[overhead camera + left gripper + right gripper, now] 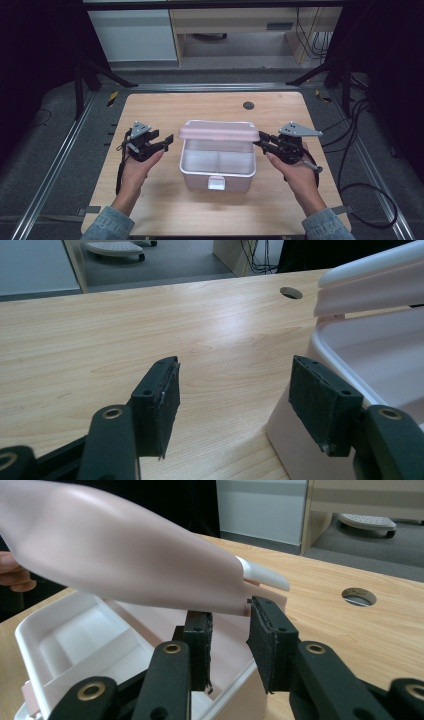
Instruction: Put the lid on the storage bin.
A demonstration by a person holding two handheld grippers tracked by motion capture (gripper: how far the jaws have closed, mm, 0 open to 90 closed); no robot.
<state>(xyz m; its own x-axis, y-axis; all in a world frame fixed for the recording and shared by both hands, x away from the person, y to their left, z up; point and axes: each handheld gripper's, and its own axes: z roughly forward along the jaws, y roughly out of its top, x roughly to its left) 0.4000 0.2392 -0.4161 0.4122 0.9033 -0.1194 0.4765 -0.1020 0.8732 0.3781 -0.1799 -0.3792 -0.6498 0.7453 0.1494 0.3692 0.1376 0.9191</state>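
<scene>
A white lunch box (217, 175) with two compartments stands mid-table, and its pink lid (217, 131) is raised over the far side. My left gripper (167, 141) hovers just left of the box. In the left gripper view this gripper (235, 390) is open with bare table between the jaws, and one pad lies close beside the box wall (300, 450). My right gripper (261, 140) is at the lid's right end. In the right gripper view its jaws (231, 630) stand apart on either side of the lid's (125, 555) corner edge, and a gap shows at both pads.
The wooden table (165, 107) has a round cable hole (248, 105) behind the box. A white latch tab (216, 183) hangs at the box's front. Dark frame legs and cables lie on the floor around the table, and cabinets stand beyond its far edge.
</scene>
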